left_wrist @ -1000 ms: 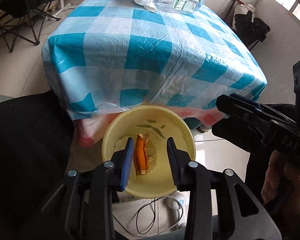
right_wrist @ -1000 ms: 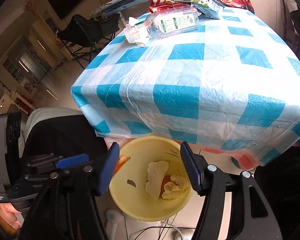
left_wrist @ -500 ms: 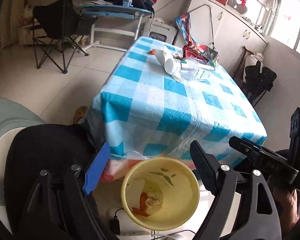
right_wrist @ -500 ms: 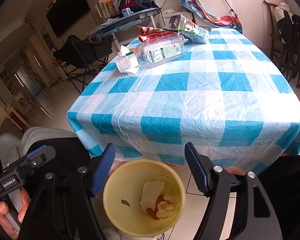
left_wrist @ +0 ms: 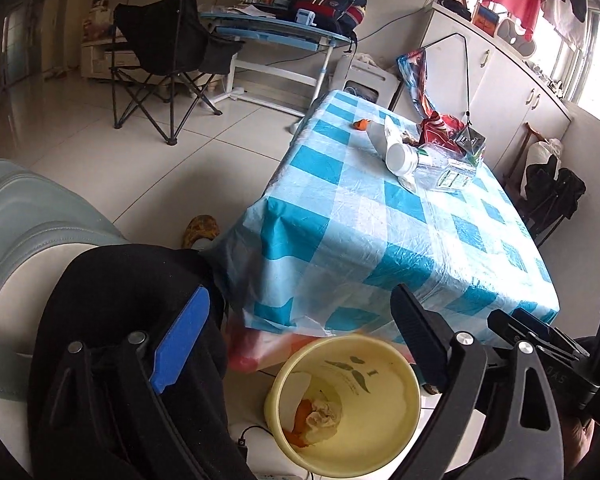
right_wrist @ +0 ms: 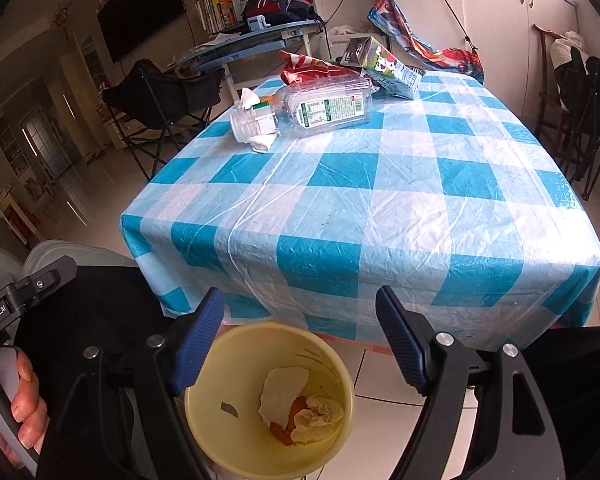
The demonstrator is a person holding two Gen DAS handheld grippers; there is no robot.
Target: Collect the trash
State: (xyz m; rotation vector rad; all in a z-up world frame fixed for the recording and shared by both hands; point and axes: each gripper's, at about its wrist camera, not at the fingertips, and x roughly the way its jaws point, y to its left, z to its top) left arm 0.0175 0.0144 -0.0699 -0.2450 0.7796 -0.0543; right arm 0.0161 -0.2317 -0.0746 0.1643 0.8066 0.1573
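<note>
Both grippers sit over the yellow bin [right_wrist: 268, 400] on the floor, right at the near edge of the counter [right_wrist: 380, 208] with the blue-and-white checked plastic cloth. The left gripper [left_wrist: 300, 344] has its fingers [left_wrist: 180, 340] wide apart with nothing between them; they've just been opening. Same for the right gripper [right_wrist: 300, 340]: fingers apart, just been opening a bit more, nothing held, with the bin showing straight through the gap.

Inside the bin there's already an orange peel [right_wrist: 290, 420], a crumpled tissue [right_wrist: 316, 416] on top of it and a flat pale scrap [right_wrist: 280, 388] leaning on the wall.

The rest of the trash is well apart, up at the far end of the counter: a clear plastic bottle [right_wrist: 320, 108] lying on its side with a green-and-white label, its wide white cap end pointing toward the near left, and a wadded tissue [right_wrist: 262, 142] touching that end. Behind the bottle sit a red snack wrapper [right_wrist: 312, 68] and a green drink carton [right_wrist: 388, 66] tipped over. From the left wrist view there's also a small orange scrap [left_wrist: 362, 124] alone near the far left edge.

The whole near stretch of cloth between the bin and that pile is bare. Around it: a black folding chair [left_wrist: 168, 48] and a glass desk [left_wrist: 276, 26] with a bag on top, further back. The person's dark-clothed legs flank the bin, and a hand [right_wrist: 16, 408] grips the left gripper's handle.
</note>
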